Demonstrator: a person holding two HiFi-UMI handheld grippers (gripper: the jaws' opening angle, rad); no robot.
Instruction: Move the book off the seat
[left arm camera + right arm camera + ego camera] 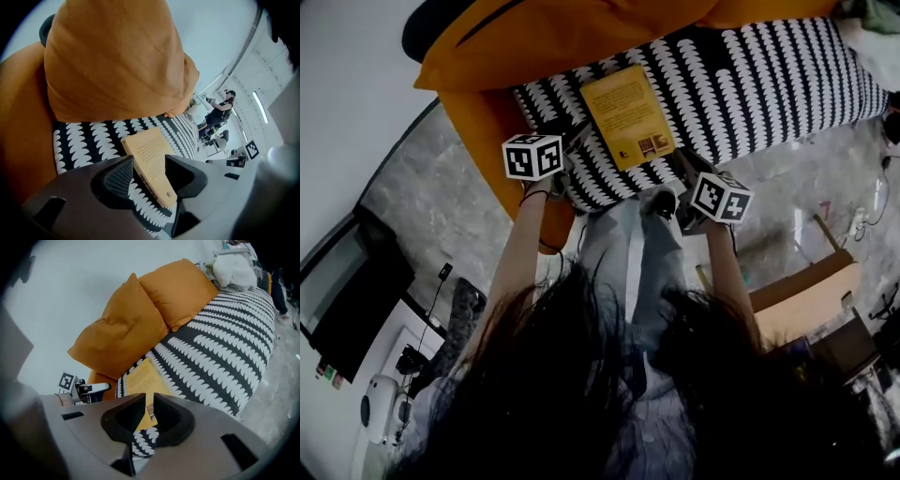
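Yellow book [628, 114] lies flat on the black-and-white patterned seat [769, 75], near its front edge, below the orange cushions [136, 324]. Our left claw [149, 165] gapes wide, framing the book without clamping it. Our right claw [149, 404] is closed and empty.

Left tool [149, 161] jaws apart, right tool [150, 399] closed

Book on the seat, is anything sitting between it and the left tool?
Nothing visible does. The left tool has its jaws open, and the book lies uncovered on the striped seat cushion, showing straight through the gap between them. The orange pillow sits behind the book, out of the path.
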